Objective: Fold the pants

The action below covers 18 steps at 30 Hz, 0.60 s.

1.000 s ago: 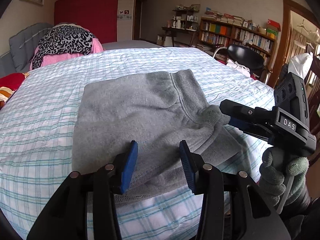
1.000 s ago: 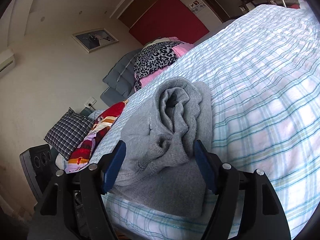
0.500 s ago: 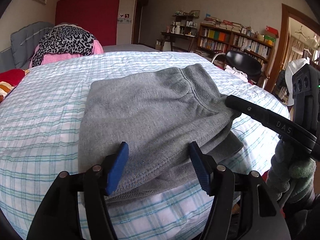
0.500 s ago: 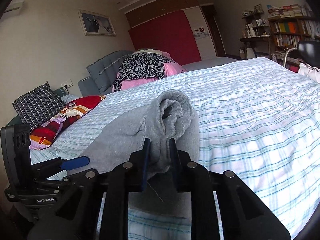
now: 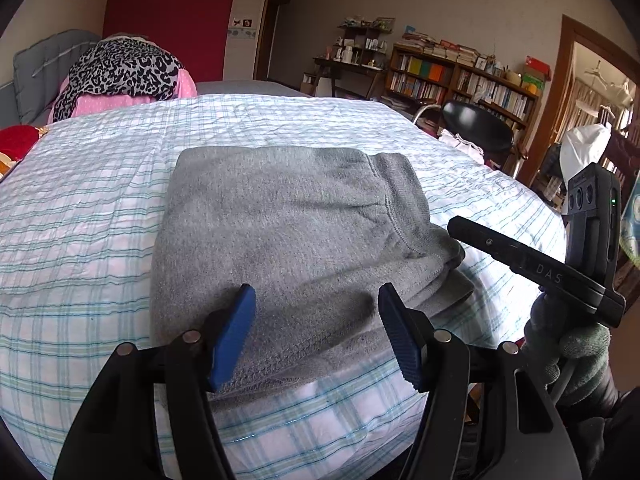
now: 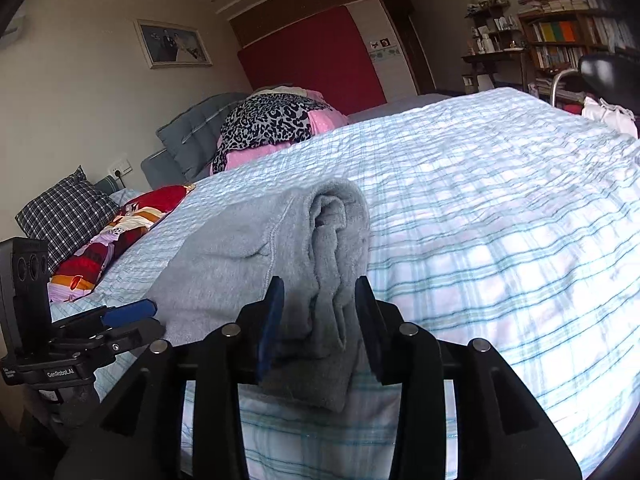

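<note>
Left wrist view: grey fleece pants [image 5: 288, 240] lie folded near the edge of the checked bed [image 5: 80, 248], within reach. Left gripper [image 5: 316, 332] gapes empty above the hem; right gripper [image 6: 318, 320] is opening around the bunched waistband, likely letting go.

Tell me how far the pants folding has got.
Mostly done: the gray pants lie as a compact folded stack on the checked bedspread. In hand: the right gripper straddles the bunched waistband end, its jaws opening. The left gripper hovers open over the near hem. Left: let go, perhaps tidy the layer that sticks out at that end.
</note>
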Each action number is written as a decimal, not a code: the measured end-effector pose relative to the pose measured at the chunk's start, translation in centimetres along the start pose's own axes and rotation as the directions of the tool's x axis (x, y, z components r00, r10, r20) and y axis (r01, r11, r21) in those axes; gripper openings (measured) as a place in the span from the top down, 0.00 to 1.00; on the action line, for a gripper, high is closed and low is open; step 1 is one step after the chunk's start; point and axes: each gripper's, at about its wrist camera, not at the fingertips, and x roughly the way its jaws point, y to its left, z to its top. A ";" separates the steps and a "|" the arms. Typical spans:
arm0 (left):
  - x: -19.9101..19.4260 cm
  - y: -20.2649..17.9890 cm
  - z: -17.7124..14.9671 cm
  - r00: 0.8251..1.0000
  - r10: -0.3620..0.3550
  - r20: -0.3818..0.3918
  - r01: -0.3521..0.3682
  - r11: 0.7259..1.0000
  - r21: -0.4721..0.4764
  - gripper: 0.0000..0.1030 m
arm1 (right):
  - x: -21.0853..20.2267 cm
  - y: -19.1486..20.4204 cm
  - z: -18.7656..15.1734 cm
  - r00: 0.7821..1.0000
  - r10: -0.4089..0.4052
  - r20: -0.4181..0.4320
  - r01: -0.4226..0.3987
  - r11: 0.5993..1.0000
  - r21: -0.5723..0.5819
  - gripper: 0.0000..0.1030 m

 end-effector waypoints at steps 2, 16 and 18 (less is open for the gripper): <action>-0.3 -0.4 0.5 1.000 -0.007 0.018 0.007 1.000 0.011 0.38 | -0.5 0.6 1.2 0.999 -0.001 0.048 0.003 1.000 -0.028 0.60; 2.0 -1.6 -0.7 1.000 -0.003 -0.031 0.005 0.997 0.082 0.38 | 10.5 3.2 5.6 0.988 -0.040 -0.152 0.007 0.977 -0.214 0.59; 2.4 -1.7 -1.2 0.999 0.001 -0.034 0.003 0.995 0.097 0.38 | 12.1 1.7 5.0 0.976 -0.067 -0.209 0.029 0.984 -0.178 0.63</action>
